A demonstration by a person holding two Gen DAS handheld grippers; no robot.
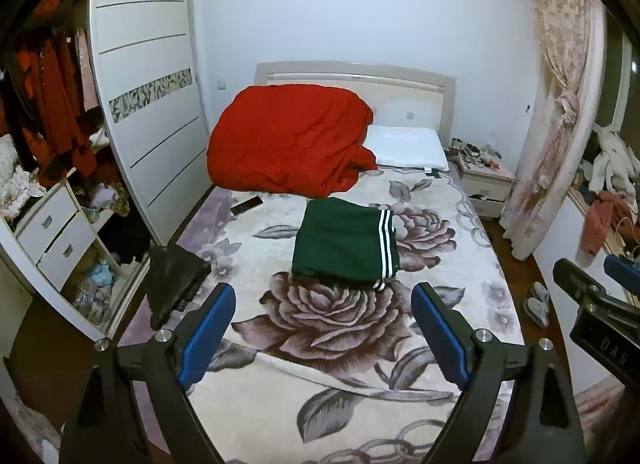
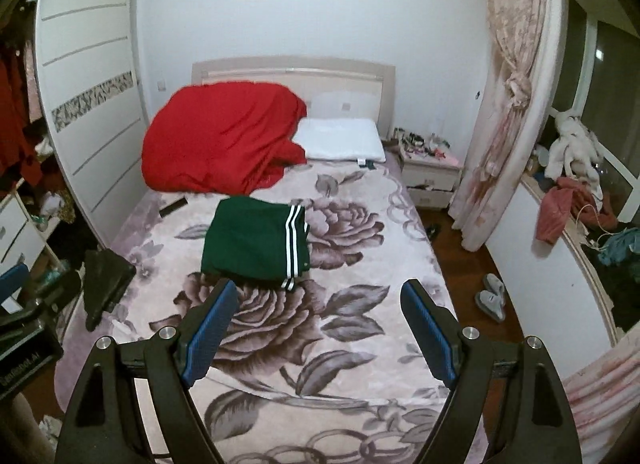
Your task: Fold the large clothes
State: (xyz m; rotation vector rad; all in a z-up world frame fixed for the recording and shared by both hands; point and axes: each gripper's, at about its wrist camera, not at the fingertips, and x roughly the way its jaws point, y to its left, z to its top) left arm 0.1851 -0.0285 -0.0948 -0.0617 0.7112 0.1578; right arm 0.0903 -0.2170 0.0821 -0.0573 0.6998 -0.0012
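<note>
left wrist view: left gripper [image 1: 323,328], right gripper [image 2: 318,324] both released, empty; folded green garment [image 1: 344,243] on bed [image 1: 460,304].

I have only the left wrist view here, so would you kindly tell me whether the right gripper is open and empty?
Observer: Yes, the right gripper is open with nothing between its fingers. The folded green garment lies on the bed beyond it.
Operator: Thank you. What lies on the window ledge past the pink garment?
Observer: A teal cloth is heaped there, nearer the camera than the pink one.
Operator: And the floor by the nightstand?
Observer: A small dark thing, perhaps a shoe, lies between the bed and the curtain.
</note>
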